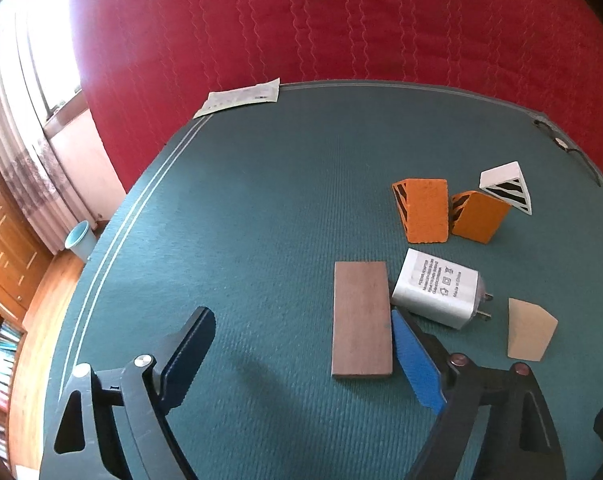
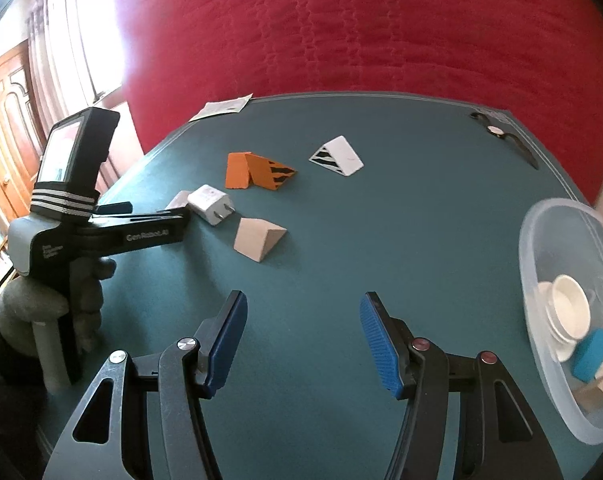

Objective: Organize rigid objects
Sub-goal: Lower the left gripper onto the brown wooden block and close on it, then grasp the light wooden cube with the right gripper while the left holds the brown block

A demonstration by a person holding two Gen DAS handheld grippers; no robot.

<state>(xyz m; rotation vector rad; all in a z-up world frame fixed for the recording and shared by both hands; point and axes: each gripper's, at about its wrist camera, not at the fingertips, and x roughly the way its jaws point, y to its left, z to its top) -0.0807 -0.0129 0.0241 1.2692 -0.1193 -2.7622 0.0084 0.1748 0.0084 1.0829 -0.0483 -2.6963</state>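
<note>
In the left wrist view a brown wooden block (image 1: 361,320) lies flat on the green table (image 1: 261,200). My left gripper (image 1: 301,320) is open around it: the right pad is beside the block's right edge and the left pad is far off. A white power adapter (image 1: 437,288), a beige wedge (image 1: 531,330), two orange wedges (image 1: 425,210) and a white striped prism (image 1: 507,192) lie beyond. My right gripper (image 2: 303,304) is open over bare table with nothing between its fingers. The adapter (image 2: 211,202) and beige wedge (image 2: 259,240) sit ahead of it to the left.
A clear plastic bowl (image 2: 541,240) at the right edge holds white cups, a blue block and other pieces. A gloved hand (image 2: 89,300) holds the left tool. A paper sheet (image 1: 241,98) and a wristwatch (image 2: 497,130) lie at the far corners. A red quilted cover (image 1: 341,20) lies behind.
</note>
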